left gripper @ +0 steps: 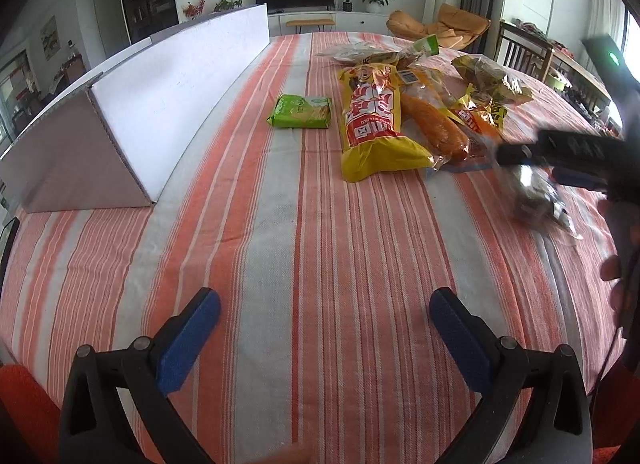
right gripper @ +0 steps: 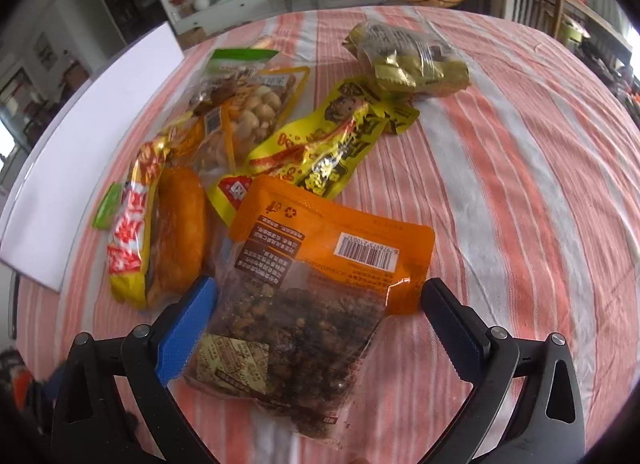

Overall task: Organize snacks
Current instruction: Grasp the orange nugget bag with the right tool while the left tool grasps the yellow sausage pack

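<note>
An orange bag of dark nuts lies between the open jaws of my right gripper; I cannot tell if the pads touch it. Behind it lie a yellow-red snack bag, an orange bread roll, a yellow-black bag, a bag of pale nuts and a gold bag. My left gripper is open and empty over bare cloth. It sees a green packet, the yellow-red bag and the right gripper, blurred.
A white cardboard box lies along the left of the striped tablecloth; it also shows in the right wrist view. Chairs stand at the table's far right.
</note>
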Demonstrator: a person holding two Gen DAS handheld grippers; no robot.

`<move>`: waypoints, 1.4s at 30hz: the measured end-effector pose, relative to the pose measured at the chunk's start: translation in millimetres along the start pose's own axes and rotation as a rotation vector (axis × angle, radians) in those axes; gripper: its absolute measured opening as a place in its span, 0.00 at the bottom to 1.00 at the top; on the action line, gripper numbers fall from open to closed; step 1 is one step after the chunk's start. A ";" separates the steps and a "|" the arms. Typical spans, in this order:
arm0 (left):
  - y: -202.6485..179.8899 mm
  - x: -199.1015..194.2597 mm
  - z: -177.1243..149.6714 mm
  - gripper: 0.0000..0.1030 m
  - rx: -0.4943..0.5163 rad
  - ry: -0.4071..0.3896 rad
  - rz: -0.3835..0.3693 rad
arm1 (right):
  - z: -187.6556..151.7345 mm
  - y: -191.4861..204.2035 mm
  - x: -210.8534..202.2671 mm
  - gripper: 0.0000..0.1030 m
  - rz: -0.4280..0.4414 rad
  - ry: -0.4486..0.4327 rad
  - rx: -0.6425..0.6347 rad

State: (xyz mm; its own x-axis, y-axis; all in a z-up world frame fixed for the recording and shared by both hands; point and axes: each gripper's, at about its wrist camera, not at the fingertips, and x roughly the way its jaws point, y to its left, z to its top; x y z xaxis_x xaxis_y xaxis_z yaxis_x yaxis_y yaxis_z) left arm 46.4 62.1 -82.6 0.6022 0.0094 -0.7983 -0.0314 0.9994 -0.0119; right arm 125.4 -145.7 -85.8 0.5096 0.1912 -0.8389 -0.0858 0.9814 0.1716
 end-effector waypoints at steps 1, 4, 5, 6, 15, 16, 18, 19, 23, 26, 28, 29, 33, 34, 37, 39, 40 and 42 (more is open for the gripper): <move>0.2 -0.4 -0.1 1.00 0.000 -0.001 0.000 | -5.4 -3.9 -3.4 1.00 0.007 0.001 -0.040; -1.2 1.0 1.7 1.00 -0.009 -0.007 0.008 | -24.2 -8.2 -3.7 0.99 -0.066 0.031 -0.136; -1.5 1.3 2.3 1.00 -0.014 -0.008 0.011 | -26.5 -10.5 -2.6 0.99 -0.089 0.052 -0.152; -2.1 1.7 2.9 1.00 -0.016 -0.008 0.013 | -27.9 -14.7 -5.8 0.99 -0.091 0.072 -0.148; 3.3 6.5 14.7 1.00 0.008 0.064 -0.049 | -39.1 -17.1 -13.8 1.00 -0.068 0.046 -0.232; 6.0 7.2 21.5 1.00 -0.011 0.071 -0.093 | -42.5 -19.4 -15.8 1.00 -0.052 0.020 -0.252; 13.7 7.4 41.5 1.00 -0.064 0.070 -0.159 | -50.5 -21.1 -22.1 1.00 -0.032 -0.020 -0.276; 17.8 6.7 56.7 1.00 -0.094 0.056 -0.177 | -53.7 -22.5 -24.2 1.00 -0.024 -0.045 -0.283; 17.5 22.6 106.3 0.99 -0.127 0.028 -0.195 | -57.4 -23.5 -28.0 1.00 -0.027 -0.064 -0.274; 4.1 54.6 126.5 0.86 -0.110 0.076 -0.177 | -54.2 -21.3 -24.2 1.00 -0.028 -0.067 -0.271; -5.2 73.4 129.6 0.63 -0.096 0.120 -0.150 | -53.9 -21.1 -24.0 1.00 -0.028 -0.067 -0.271; -8.2 79.3 128.0 0.59 -0.092 0.138 -0.147 | -53.1 -20.7 -22.8 1.00 -0.028 -0.067 -0.271; -6.0 60.5 118.2 0.38 -0.046 0.131 -0.150 | -53.6 -20.9 -23.9 1.00 -0.028 -0.067 -0.271; -2.7 53.0 110.8 0.38 -0.029 0.139 -0.156 | -54.1 -21.1 -24.6 1.00 -0.027 -0.067 -0.270; 8.2 30.0 83.3 0.38 0.019 0.178 -0.169 | -53.5 -20.9 -23.4 1.00 -0.027 -0.068 -0.271; 14.2 14.9 65.0 0.41 0.034 0.188 -0.171 | -54.1 -21.1 -24.0 1.00 -0.027 -0.068 -0.271; 17.9 8.9 58.4 0.53 0.027 0.189 -0.169 | -54.6 -21.2 -24.8 1.00 -0.028 -0.068 -0.271; 18.4 6.0 47.7 0.86 0.014 0.176 -0.148 | -54.4 -21.2 -24.3 1.00 -0.028 -0.068 -0.271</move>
State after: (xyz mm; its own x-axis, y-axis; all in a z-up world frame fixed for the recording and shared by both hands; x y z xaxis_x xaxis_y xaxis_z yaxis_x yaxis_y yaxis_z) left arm 87.5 82.1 -58.9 0.4510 -0.1421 -0.8811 0.0585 0.9898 -0.1297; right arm 68.2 -170.3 -97.1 0.5703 0.1717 -0.8033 -0.2920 0.9564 -0.0029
